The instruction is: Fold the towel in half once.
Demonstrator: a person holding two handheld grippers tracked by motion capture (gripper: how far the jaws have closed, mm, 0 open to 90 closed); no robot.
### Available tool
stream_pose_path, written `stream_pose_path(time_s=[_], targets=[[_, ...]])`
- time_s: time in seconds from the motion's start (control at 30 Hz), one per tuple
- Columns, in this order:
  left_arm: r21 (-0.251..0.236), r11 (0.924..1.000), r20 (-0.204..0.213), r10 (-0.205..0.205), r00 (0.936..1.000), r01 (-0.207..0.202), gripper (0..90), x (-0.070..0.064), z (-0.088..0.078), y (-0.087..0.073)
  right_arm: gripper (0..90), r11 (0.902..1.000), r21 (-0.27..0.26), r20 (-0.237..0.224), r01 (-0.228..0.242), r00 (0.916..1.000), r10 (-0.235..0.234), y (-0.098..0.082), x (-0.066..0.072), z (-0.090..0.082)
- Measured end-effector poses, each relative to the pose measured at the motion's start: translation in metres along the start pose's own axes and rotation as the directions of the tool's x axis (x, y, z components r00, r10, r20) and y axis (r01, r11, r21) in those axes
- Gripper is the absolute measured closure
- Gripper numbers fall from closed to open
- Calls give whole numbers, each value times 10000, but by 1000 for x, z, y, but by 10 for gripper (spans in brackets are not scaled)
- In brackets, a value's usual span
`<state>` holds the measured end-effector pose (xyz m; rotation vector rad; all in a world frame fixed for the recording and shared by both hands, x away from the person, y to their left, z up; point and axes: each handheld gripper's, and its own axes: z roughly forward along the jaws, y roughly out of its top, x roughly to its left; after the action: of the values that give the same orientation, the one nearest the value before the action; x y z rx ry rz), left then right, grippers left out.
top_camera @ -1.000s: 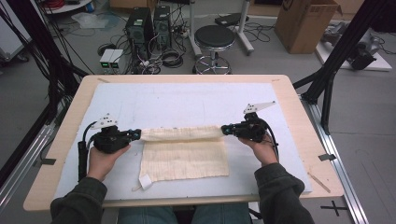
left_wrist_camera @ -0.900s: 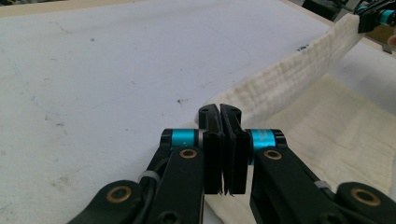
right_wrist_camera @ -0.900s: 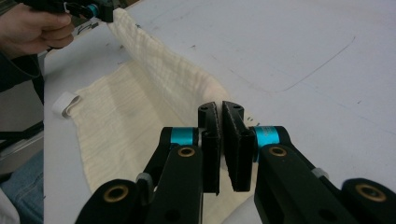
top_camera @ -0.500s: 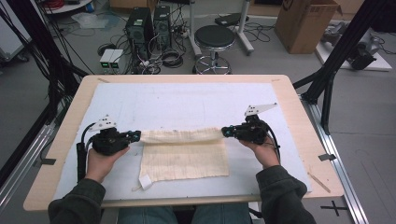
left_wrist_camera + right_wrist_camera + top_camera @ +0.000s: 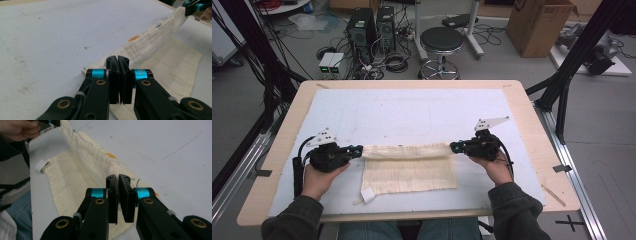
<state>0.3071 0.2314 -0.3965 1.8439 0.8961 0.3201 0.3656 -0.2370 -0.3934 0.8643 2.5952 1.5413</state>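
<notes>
- Cloth point(image 5: 409, 167) stretches between both grippers, its far edge lifted off the table point(image 5: 412, 107).
- Left gripper point(image 5: 357, 150) clenches one corner.
- Right gripper point(image 5: 455, 147) clenches the other.

A round black-seated stool point(image 5: 442, 39) stands at twelve o'clock beyond the table; a brown cardboard box point(image 5: 539, 25) at one o'clock.

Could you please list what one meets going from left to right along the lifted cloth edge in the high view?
left hand → left gripper → cream cloth → right gripper → right hand
</notes>
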Motion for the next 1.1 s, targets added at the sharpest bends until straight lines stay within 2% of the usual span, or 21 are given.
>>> stream_pose_path(time_s=[0.17, 0.4, 0.47, 0.83, 0.9, 1.1], targets=[[271, 9993, 33, 270, 9996, -271, 874, -7, -1, -2, 857, 9999, 104, -30, 24, 10000, -24, -6, 4, -1], [507, 9984, 110, 240, 9997, -245, 874, -12, -2, -14, 856, 9998, 184, -113, -14, 9999, 16, -15, 9, -3], [535, 9983, 98, 230, 9997, -235, 874, -14, -4, -17, 856, 9996, 238, -115, 116, 9999, -113, -17, 11, -2], [734, 9963, 361, 413, 9985, -439, 873, -21, -8, -27, 855, 9984, 520, -131, 229, 9997, -222, -28, 19, 1], [748, 9961, 409, 438, 9982, -468, 874, -23, -9, -29, 855, 9981, 605, -143, 121, 9998, -112, -30, 19, 1], [777, 9956, 494, 483, 9976, -520, 873, -27, -11, -35, 854, 9971, 717, -198, 265, 9995, -251, -34, 24, 2]])
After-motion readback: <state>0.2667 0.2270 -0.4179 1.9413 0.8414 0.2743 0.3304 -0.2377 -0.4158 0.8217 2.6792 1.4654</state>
